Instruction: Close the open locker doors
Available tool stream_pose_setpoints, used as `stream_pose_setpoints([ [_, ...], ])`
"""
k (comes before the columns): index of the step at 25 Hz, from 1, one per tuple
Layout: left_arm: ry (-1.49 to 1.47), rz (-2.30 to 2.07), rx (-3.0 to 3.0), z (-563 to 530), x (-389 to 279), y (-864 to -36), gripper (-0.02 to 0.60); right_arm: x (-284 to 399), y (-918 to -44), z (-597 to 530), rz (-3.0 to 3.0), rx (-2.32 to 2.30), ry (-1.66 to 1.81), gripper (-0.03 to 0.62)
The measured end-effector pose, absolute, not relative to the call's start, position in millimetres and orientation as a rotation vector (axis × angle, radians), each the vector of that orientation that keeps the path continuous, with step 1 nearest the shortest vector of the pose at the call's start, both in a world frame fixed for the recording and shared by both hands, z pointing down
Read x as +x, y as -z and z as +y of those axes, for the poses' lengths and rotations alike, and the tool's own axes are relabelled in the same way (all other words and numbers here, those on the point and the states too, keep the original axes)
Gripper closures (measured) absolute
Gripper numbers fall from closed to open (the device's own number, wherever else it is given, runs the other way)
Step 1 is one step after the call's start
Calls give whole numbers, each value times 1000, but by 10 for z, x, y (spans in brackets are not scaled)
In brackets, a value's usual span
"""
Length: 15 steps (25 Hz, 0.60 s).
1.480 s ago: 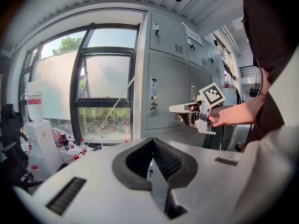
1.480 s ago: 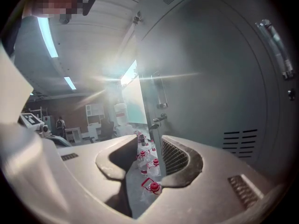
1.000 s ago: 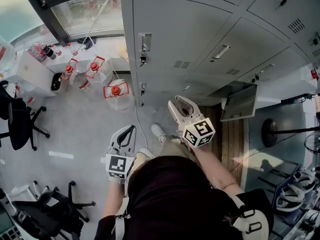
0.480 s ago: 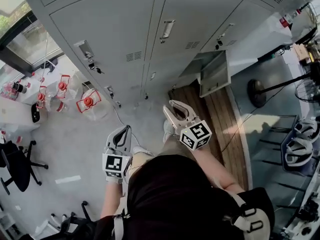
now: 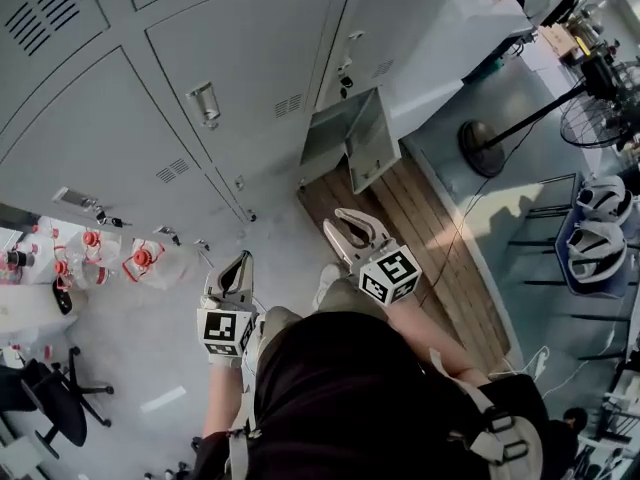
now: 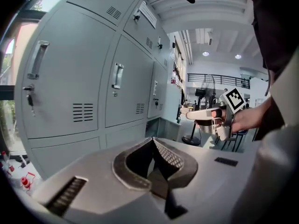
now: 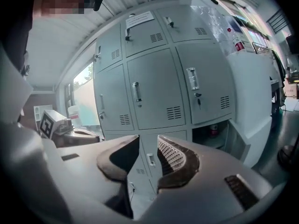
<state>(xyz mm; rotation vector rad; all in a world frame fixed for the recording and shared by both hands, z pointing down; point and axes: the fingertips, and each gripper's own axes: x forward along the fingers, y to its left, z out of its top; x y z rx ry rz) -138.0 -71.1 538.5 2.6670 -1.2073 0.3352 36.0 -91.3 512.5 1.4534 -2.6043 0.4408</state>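
Note:
A bank of grey lockers (image 5: 230, 78) fills the top of the head view. One low door (image 5: 372, 153) stands open, swung out over the wooden floor strip, just beyond my right gripper (image 5: 350, 230). The right gripper view shows that compartment (image 7: 215, 129) at the lower right with a small red item inside and its door (image 7: 244, 143) hanging out. The right jaws stand apart with nothing between them and have just been closing a little. My left gripper (image 5: 240, 266) hangs lower left, shut and holding nothing; its fingertips (image 6: 152, 141) meet. Neither gripper touches a locker.
Water jugs with red caps (image 5: 140, 258) stand on the floor at the left. A standing fan's base (image 5: 485, 148) and helmets (image 5: 598, 238) are to the right. An office chair (image 5: 50, 398) is at the lower left. A cable runs across the wooden strip (image 5: 450, 258).
The view has swung along the lockers: the jugs slid left and the open door came to the centre, ahead of my right gripper. Both grippers travelled with the person; the right jaws narrowed slightly.

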Motion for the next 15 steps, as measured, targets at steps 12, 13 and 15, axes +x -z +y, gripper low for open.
stream_pose_setpoints([
  [12, -390, -1019, 2765, -1298, 442, -5320, 572, 2258, -5302, -1187, -2511, 1670, -486, 464],
  [13, -391, -1018, 2767, -1339, 547, -5313, 572, 2379, -5329, -1200, -2506, 1681, -493, 464],
  [15, -393, -1014, 2767, -1415, 730, -5305, 572, 2590, -5387, -1227, -2498, 1700, -509, 464],
])
